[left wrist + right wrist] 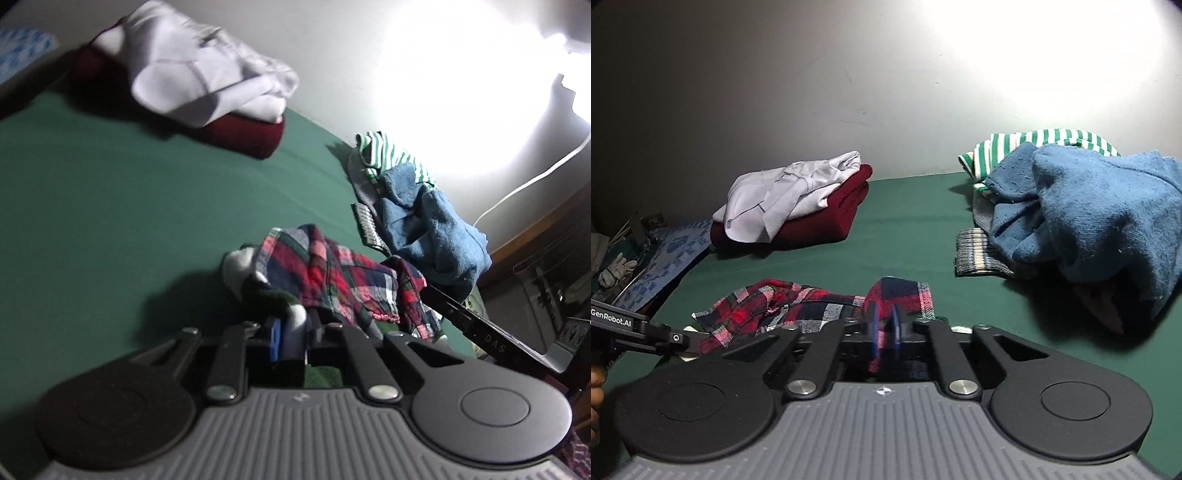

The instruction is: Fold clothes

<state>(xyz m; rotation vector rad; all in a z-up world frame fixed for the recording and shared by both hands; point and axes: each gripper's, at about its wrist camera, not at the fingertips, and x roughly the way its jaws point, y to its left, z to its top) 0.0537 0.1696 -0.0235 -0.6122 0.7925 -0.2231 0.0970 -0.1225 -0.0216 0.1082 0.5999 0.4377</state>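
Note:
A red, navy and white plaid garment [332, 277] lies bunched on the green surface [110, 203]. My left gripper [290, 325] is shut on one end of it, where a white and dark green piece shows between the fingers. In the right wrist view my right gripper [884, 325] is shut on the other end of the plaid garment [812, 306], with cloth pinched between the blue pads [873, 332]. The left gripper [690, 338] reaches in from the left, its tips at the plaid cloth.
A folded stack, a white garment [783, 192] on a maroon one [827, 218], sits at the back left by the wall. At the right is a loose pile: a blue garment [1089, 214], a green-striped one [1034, 138], a grey striped piece [975, 254]. A blue patterned cloth [672, 254] lies at the left edge.

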